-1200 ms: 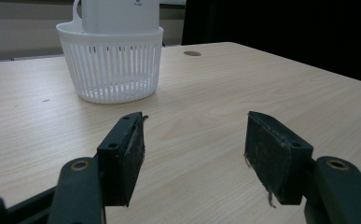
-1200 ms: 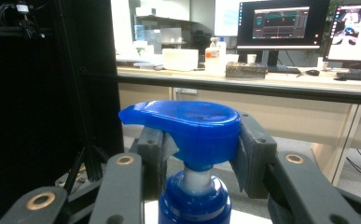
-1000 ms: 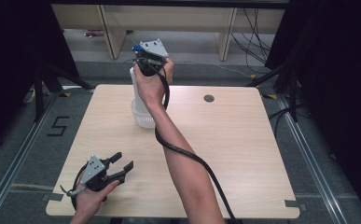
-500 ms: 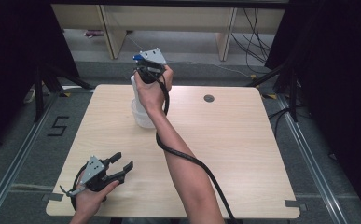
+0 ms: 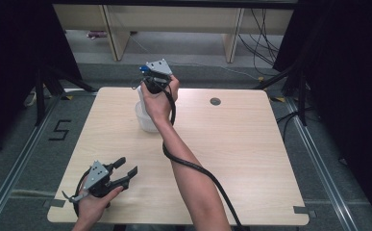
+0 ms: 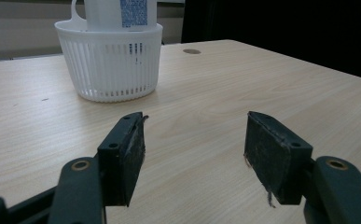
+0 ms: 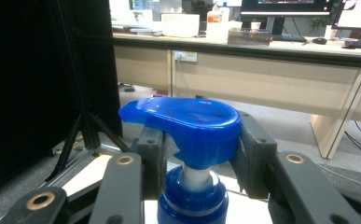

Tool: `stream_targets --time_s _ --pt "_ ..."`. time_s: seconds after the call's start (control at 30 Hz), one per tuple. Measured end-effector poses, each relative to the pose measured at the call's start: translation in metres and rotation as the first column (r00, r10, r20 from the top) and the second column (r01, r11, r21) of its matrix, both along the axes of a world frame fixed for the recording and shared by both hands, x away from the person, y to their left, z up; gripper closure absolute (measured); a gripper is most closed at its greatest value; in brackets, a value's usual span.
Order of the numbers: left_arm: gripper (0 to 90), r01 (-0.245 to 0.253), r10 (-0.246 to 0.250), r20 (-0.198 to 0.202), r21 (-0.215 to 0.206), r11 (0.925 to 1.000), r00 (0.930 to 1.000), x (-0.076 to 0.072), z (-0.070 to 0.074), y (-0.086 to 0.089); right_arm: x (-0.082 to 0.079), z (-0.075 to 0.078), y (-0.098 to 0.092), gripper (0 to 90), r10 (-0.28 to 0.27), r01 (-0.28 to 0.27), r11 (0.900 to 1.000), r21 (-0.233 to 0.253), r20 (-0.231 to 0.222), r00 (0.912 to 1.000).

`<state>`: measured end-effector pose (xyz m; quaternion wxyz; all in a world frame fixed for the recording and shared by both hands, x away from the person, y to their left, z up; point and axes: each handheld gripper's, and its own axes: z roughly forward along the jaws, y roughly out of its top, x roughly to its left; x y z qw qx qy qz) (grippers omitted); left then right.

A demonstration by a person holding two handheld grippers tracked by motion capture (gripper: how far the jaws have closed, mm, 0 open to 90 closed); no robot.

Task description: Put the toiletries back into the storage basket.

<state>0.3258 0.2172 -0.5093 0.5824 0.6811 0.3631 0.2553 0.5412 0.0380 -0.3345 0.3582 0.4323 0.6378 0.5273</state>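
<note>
A white pump bottle with a blue pump head stands inside a white ribbed basket at the table's far left-centre. My right gripper is above the basket, shut on the pump head, its jaws pressing both sides just under the cap. In the left gripper view the basket and the bottle's lower body are ahead and to the left. My left gripper is low over the table's near-left corner, open, with nothing between its pads.
The light wooden table has a small round hole near its far edge. Beyond the table are a grey floor, desk legs and cables. Black frame posts and curtains flank both sides.
My right gripper has come down with the bottle, which now sits lower in the basket. The left gripper has stayed put.
</note>
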Motion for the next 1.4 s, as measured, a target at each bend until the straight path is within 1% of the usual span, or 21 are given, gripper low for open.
stream_targets --time_s 0.1,0.13,0.17,0.27,0.37,0.43,0.47,0.6,0.63,0.7,0.73,0.77,0.8,0.93,1.03,1.07,1.17,1.2,1.23,1.27,1.4 --pt "37.3 0.001 -0.001 0.001 0.002 1.0000 1.0000 0.000 0.000 0.000 -0.001 -0.004 0.001 60.1 0.000 0.000 1.000 0.016 -0.019 0.9998" --pt "37.3 0.002 -0.002 0.001 0.002 1.0000 1.0000 0.000 0.000 0.000 0.000 -0.004 0.000 60.0 0.001 -0.001 1.000 -0.001 -0.013 0.9999" --pt "37.3 0.020 -0.020 0.028 -0.008 0.9998 0.9994 0.003 -0.001 0.000 -0.001 -0.006 0.000 60.0 0.002 -0.002 1.000 0.009 -0.017 0.9999" --pt "37.3 0.021 -0.021 0.028 -0.004 0.9998 0.9994 0.003 -0.001 0.000 -0.002 -0.008 0.001 60.0 0.004 -0.004 1.000 0.007 -0.006 1.0000" --pt "37.3 0.020 -0.020 0.026 -0.005 0.9998 0.9995 0.002 -0.001 0.000 -0.003 -0.008 0.002 60.0 0.005 -0.004 1.000 0.009 -0.015 0.9999" --pt "37.3 0.018 -0.018 0.024 -0.008 0.9998 0.9996 0.002 -0.001 -0.001 -0.003 -0.009 0.003 59.9 0.006 -0.006 1.000 -0.003 -0.001 1.0000" --pt "37.3 0.018 -0.018 0.023 -0.008 0.9998 0.9996 0.002 -0.001 -0.001 -0.002 -0.009 0.002 59.8 0.018 -0.018 0.999 -0.029 0.010 0.9998" --pt "37.3 0.019 -0.019 0.026 0.000 0.9998 0.9995 0.002 -0.001 -0.001 -0.007 -0.007 0.006 59.2 0.013 -0.014 0.999 -0.049 -0.011 0.9998" --pt "37.3 0.006 -0.006 0.002 0.010 0.9999 1.0000 -0.001 0.000 -0.001 -0.009 -0.008 0.007 58.8 0.014 -0.015 0.999 -0.052 -0.003 0.9999" --pt "37.3 0.008 -0.008 0.004 0.012 0.9999 1.0000 0.000 -0.001 -0.001 -0.010 -0.008 0.006 57.0 0.017 -0.015 0.996 -0.092 0.029 0.9994" --pt "37.3 0.014 -0.014 0.013 0.012 0.9998 0.9998 0.001 -0.001 -0.001 -0.013 -0.008 0.008 55.7 0.010 -0.009 0.997 -0.080 0.015 0.9998" --pt "37.3 0.008 -0.008 0.001 0.012 0.9999 1.0000 0.000 -0.001 -0.001 -0.013 -0.008 0.008 54.3 0.001 0.001 0.996 -0.088 0.024 0.9997" --pt "37.3 0.007 -0.007 0.001 0.012 0.9999 1.0000 0.001 -0.001 -0.001 -0.015 -0.008 0.007 52.7 -0.001 0.001 0.997 -0.077 0.007 1.0000" --pt "37.3 0.007 -0.006 -0.002 0.012 0.9999 1.0000 0.000 -0.001 -0.001 -0.014 -0.009 0.004 46.0 -0.001 0.002 0.997 -0.072 0.013 0.9999" --pt "37.3 0.011 -0.011 0.010 0.012 0.9999 0.9999 0.002 -0.002 -0.001 -0.015 -0.009 0.002 40.3 -0.003 0.002 0.998 -0.063 -0.015 0.9999" --pt "37.3 0.019 -0.019 0.017 -0.001 0.9998 0.9997 0.003 -0.002 -0.001 -0.014 -0.009 0.002 38.6 0.000 0.000 0.998 -0.070 -0.013 0.9999" --pt "37.3 0.018 -0.018 0.019 0.005 0.9998 0.9996 0.004 -0.003 -0.002 -0.014 -0.009 -0.001 32.4 0.001 -0.004 0.995 -0.104 -0.022 0.9998" --pt "37.3 0.002 -0.002 -0.007 0.014 0.9999 1.0000 0.001 -0.002 -0.001 -0.013 -0.010 -0.002 30.5 0.001 -0.004 0.995 -0.099 -0.035 0.9994" --pt "37.3 0.005 -0.005 -0.004 0.012 0.9999 1.0000 0.002 -0.002 -0.002 -0.014 -0.010 -0.004 29.5 0.006 -0.010 0.996 -0.087 -0.052 0.9986" --pt "37.3 0.005 -0.005 -0.005 0.010 0.9999 1.0000 0.002 -0.002 -0.002 -0.013 -0.010 -0.005 28.8 0.014 -0.018 0.995 -0.102 -0.044 0.9990" --pt "37.3 0.006 -0.006 -0.004 0.014 0.9999 1.0000 0.002 -0.003 -0.002 -0.017 -0.012 -0.011 26.2 0.027 -0.032 0.997 -0.071 -0.065 0.9975"
